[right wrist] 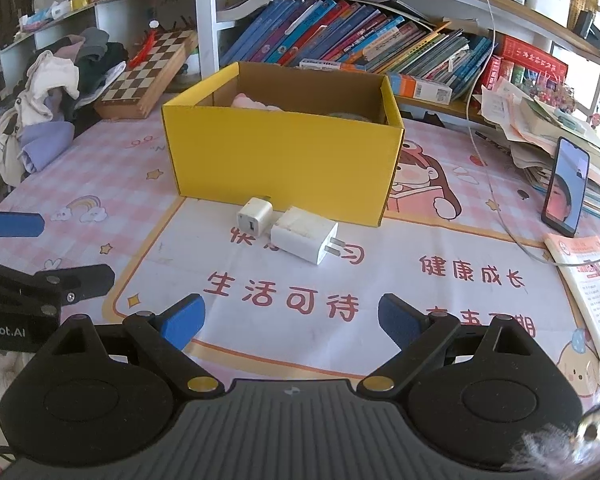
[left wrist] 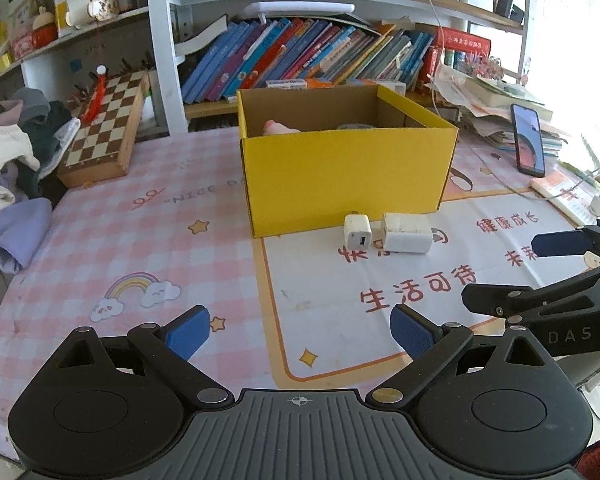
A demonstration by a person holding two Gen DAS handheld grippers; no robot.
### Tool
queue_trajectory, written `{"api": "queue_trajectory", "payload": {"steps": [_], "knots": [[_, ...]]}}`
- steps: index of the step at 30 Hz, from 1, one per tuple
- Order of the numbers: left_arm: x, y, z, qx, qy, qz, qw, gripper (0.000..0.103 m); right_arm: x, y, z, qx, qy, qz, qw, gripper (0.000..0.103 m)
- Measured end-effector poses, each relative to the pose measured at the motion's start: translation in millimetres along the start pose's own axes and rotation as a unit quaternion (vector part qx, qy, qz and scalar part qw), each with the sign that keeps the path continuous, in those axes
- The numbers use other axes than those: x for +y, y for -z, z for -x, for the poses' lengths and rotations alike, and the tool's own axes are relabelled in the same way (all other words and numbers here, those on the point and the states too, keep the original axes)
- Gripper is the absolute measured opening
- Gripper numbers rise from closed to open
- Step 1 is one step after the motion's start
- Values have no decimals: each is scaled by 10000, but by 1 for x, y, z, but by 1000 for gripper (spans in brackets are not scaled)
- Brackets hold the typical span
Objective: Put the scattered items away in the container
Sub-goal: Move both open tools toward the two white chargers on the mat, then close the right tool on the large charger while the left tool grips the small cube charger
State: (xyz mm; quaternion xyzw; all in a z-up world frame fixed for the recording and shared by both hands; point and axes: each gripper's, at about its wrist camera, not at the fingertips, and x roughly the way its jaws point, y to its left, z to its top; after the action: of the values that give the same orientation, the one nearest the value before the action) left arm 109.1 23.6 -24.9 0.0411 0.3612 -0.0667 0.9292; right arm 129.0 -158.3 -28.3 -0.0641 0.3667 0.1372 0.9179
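Chargers: two white ones lay on the worktop (right wrist: 440, 312), touching, just in front of the box; the small cube (right wrist: 254, 216) left, the big plug (right wrist: 303, 234) right, its two prongs pointing right.
Box: one yellow carton (right wrist: 284, 164), open-topped, one pink thing (right wrist: 252, 103) and one grey thing showing inside.
Left claw: (left wrist: 300, 334) wide open, holding nothing, near the chargers.
Right claw: (right wrist: 292, 320) wide open, holding nothing, near the chargers.
Phone: one (right wrist: 566, 187), propped upright, right of the box.
Chessboard: one (right wrist: 148, 74), left, behind the box.
Clothes: one heap (right wrist: 56, 92) at the far left.
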Motion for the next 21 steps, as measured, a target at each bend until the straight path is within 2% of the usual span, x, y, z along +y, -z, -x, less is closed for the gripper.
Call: {"api": "queue_trajectory", "payload": {"steps": [13,21], "knots": [[-2,-16,-26,-93,57,7,9999,98,-12,-22,-32,125,-113,129,9998,91],[-4,-28,-53,83,40,100,9999,98,-24,-39,-63,349,-305,227,9987,85]]}}
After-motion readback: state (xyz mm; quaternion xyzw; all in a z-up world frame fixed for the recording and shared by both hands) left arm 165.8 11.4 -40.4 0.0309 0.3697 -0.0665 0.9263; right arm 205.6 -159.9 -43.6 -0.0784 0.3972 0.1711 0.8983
